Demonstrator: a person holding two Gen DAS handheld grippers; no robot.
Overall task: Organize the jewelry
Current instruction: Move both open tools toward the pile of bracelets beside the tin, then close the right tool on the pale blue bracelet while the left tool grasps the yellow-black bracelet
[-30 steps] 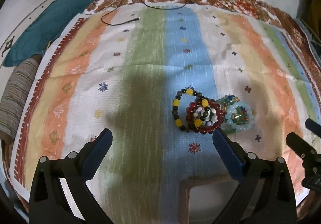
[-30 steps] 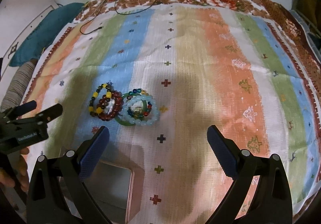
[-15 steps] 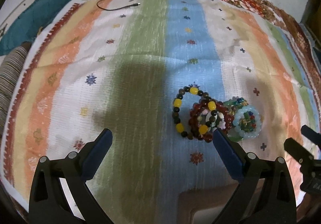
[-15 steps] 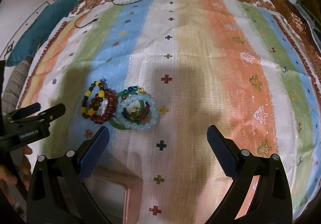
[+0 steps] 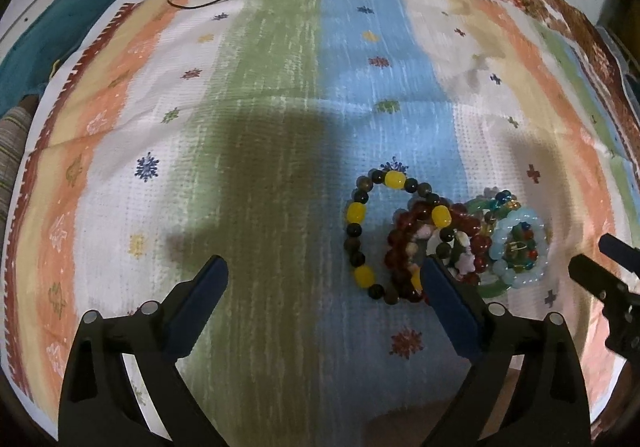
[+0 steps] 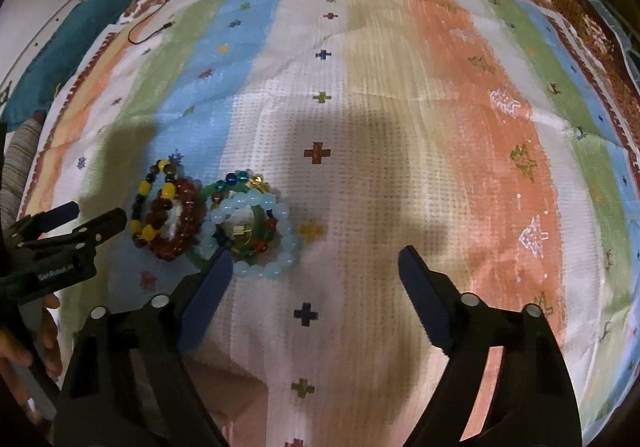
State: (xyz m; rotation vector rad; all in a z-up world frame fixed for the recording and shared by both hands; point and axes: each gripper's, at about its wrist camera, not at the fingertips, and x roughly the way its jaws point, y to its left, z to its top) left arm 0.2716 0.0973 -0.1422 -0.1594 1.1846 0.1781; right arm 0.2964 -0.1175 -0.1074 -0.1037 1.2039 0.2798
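Both grippers are lowered nearer the bracelet pile; right gripper jaws have just been closing, nothing between.

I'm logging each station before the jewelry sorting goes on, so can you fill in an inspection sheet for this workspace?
Surface: striped cloth with small cross and star motifs and a brown floral border, spread flat.
Job's things: bracelet pile on the blue and white stripes: dark bracelet with yellow beads, dark red bracelet, pale blue bracelet and a green ring, overlapping.
Clutter: part of a pinkish box at the near edge.
Grippers: left gripper open, nothing between its fingers; right gripper open, its jaws have just been closing, nothing between them.
Cables: thin black cable at the far end.
Surroundings: teal cushion, striped fabric.
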